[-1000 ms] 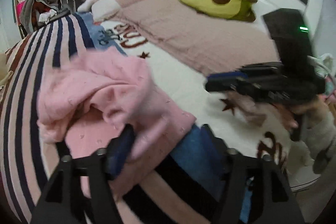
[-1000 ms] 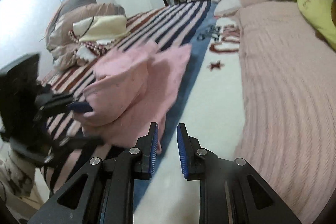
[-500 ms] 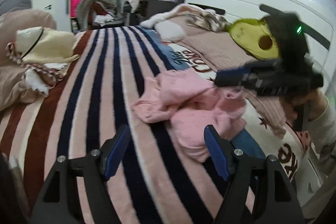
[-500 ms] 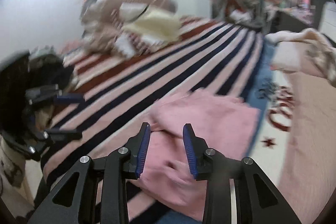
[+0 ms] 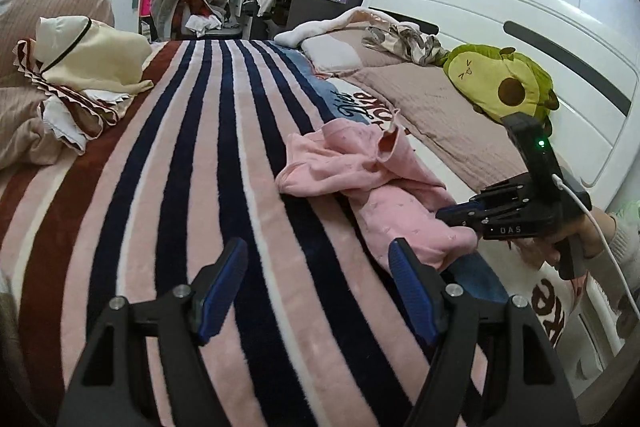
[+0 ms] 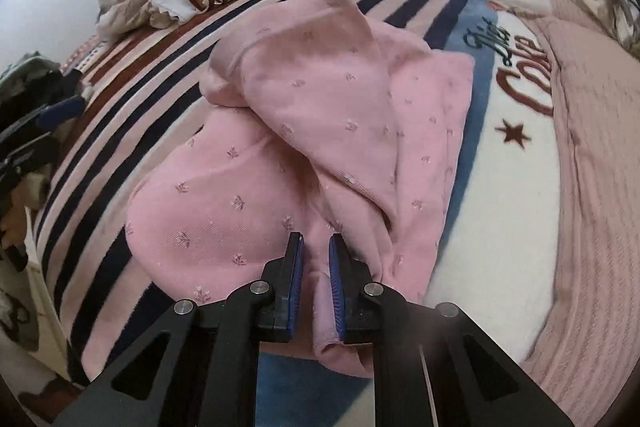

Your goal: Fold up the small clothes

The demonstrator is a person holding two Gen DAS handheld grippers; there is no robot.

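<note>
A small pink garment (image 5: 372, 179) with tiny embroidered motifs lies crumpled on the striped blanket (image 5: 180, 187). It fills the right wrist view (image 6: 312, 131). My left gripper (image 5: 318, 287) is wide open and empty, over the stripes to the left of the garment. My right gripper (image 6: 316, 267) is at the garment's near edge with its jaws narrowly apart, a fold of pink cloth between them. It also shows in the left wrist view (image 5: 460, 215), at the garment's right end.
A heap of cream and patterned laundry (image 5: 80, 75) lies at the blanket's far left. An avocado plush (image 5: 500, 87) rests against the white headboard (image 5: 520, 39). A mauve knit cover (image 6: 592, 155) lies to the right. Cluttered shelves stand behind the bed.
My left gripper has let go of the pink garment and pulled back to the left. My right gripper has come down onto the garment's near edge.
</note>
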